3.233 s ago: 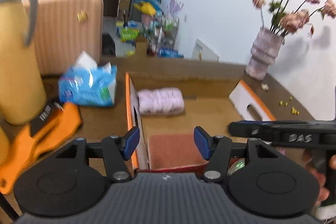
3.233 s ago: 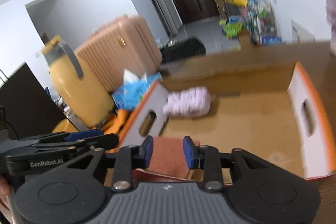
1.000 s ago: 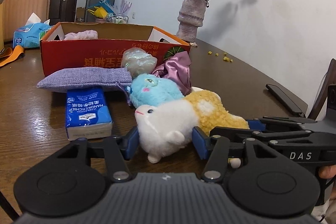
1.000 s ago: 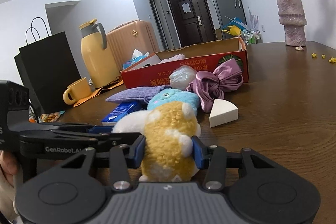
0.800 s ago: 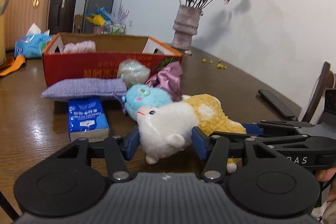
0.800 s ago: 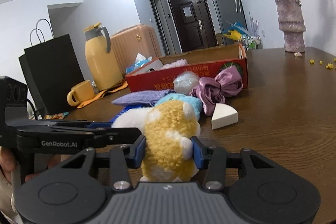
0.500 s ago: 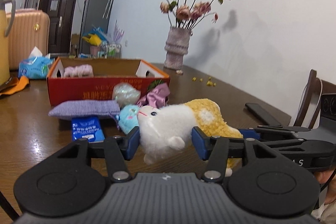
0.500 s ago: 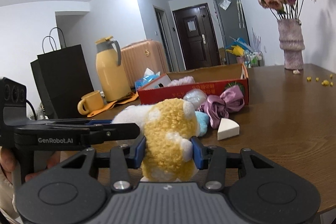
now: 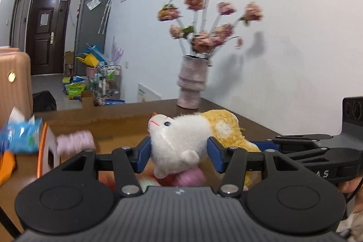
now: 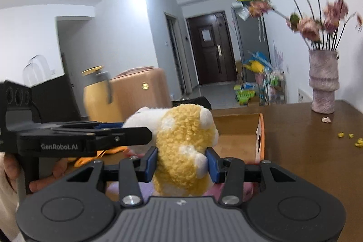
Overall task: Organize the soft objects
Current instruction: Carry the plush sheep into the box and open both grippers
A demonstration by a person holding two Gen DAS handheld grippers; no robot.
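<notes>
Carrying 1 plush toy (image 9: 181, 142) together, the left gripper (image 9: 179, 157) clamps its white head and the right gripper (image 10: 181, 163) its yellow body; next, lowering it into the far cardboard box (image 10: 236, 128).

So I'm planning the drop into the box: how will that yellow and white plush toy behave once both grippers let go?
The plush toy looks soft: the left gripper and the right gripper both dent its fur. It is probably light, since pinches alone carry it. It should flop and settle in the cardboard box rather than roll or bounce.
</notes>
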